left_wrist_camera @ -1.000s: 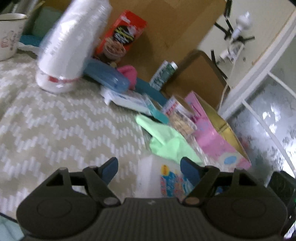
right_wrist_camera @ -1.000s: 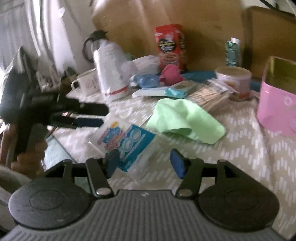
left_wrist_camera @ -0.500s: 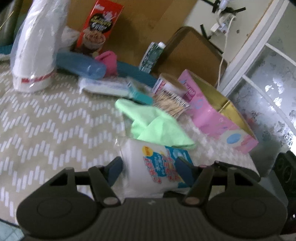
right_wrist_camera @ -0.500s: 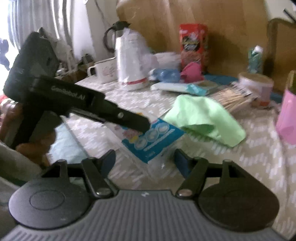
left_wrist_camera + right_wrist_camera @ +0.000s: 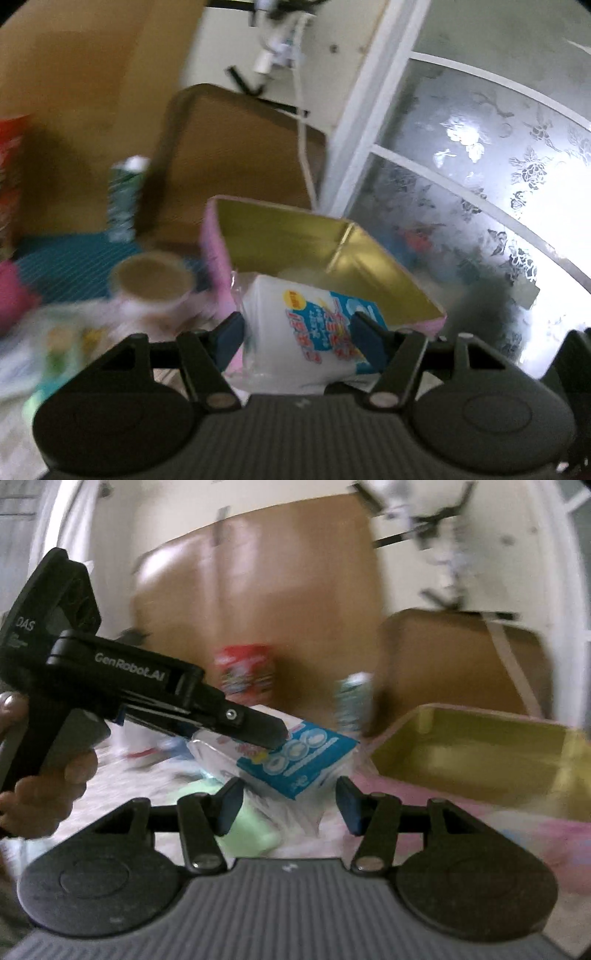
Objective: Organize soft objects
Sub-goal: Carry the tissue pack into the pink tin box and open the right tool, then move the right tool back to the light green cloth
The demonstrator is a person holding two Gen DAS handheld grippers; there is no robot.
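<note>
Left wrist: my left tool [image 5: 297, 338] is pinching the tissue pack [image 5: 306, 332], lifted just near of the pink box [image 5: 332, 240]. I'm thinking: carry farther over the rim, lower inside, then release. Right tool [image 5: 288, 801] is hanging spread, holding nothing.

The open box [image 5: 280, 236] serves as the marker here. A packet of wipes [image 5: 314, 332] sits between the fingers of the left gripper [image 5: 301, 338], held above the table at the box's near corner, partly over its opening. Left of the box stands a round tub [image 5: 149, 284], and behind that tub, a carton [image 5: 123, 199]. A board [image 5: 229, 155] leans behind the box. From the right wrist view, the packet [image 5: 291, 757] hangs left of the box [image 5: 476, 757], with the right gripper [image 5: 286, 803] just below it and a cloth [image 5: 251, 827] lying on the table underneath.
</note>
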